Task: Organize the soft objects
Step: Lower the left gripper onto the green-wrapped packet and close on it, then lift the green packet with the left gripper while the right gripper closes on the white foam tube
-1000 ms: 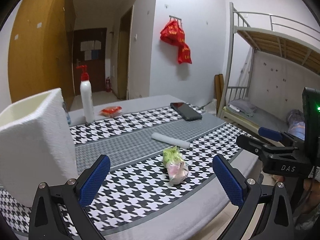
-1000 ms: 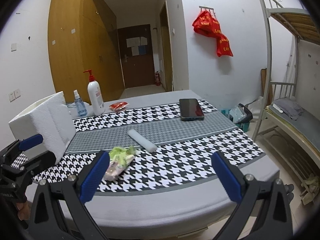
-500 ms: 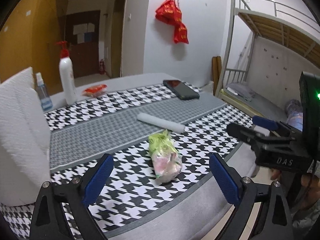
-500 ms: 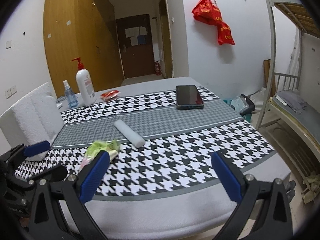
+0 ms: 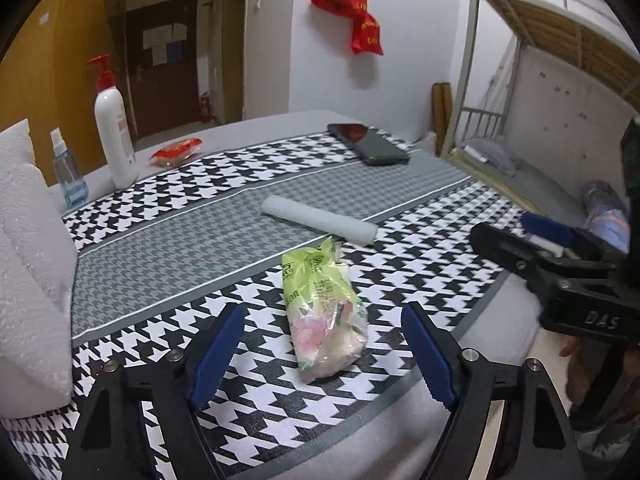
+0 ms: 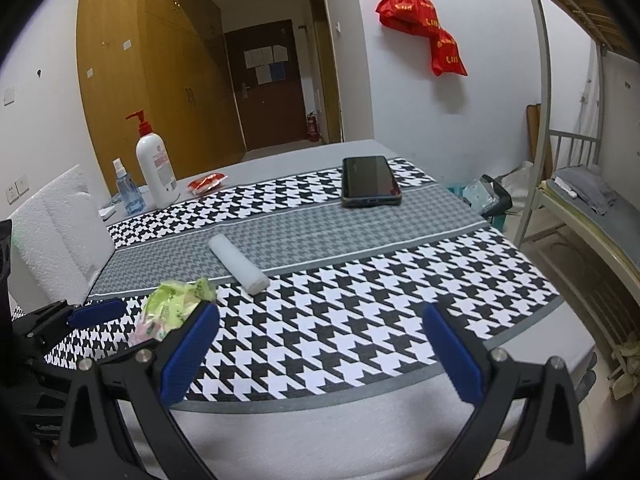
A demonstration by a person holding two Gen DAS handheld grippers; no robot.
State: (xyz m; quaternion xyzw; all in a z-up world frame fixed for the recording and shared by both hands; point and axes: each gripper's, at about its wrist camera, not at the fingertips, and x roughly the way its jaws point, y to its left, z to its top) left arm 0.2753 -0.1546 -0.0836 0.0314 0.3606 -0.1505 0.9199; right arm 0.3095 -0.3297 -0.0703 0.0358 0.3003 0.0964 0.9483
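The step in hand looks like the reach for the first soft thing. The left gripper (image 5: 322, 354), at the bottom of its frame, is closing its jaws around the green plastic packet (image 5: 324, 312) lying on the checked cloth (image 5: 420, 280), pads not yet touching it. The right gripper (image 6: 320, 352) stands wide, empty. Next: ease forward, pinch gently.

A black-and-white houndstooth cloth (image 5: 380, 272) with a grey band covers the desk. The packet (image 5: 320, 312) is green and pink; the roll (image 5: 320, 220) is white.
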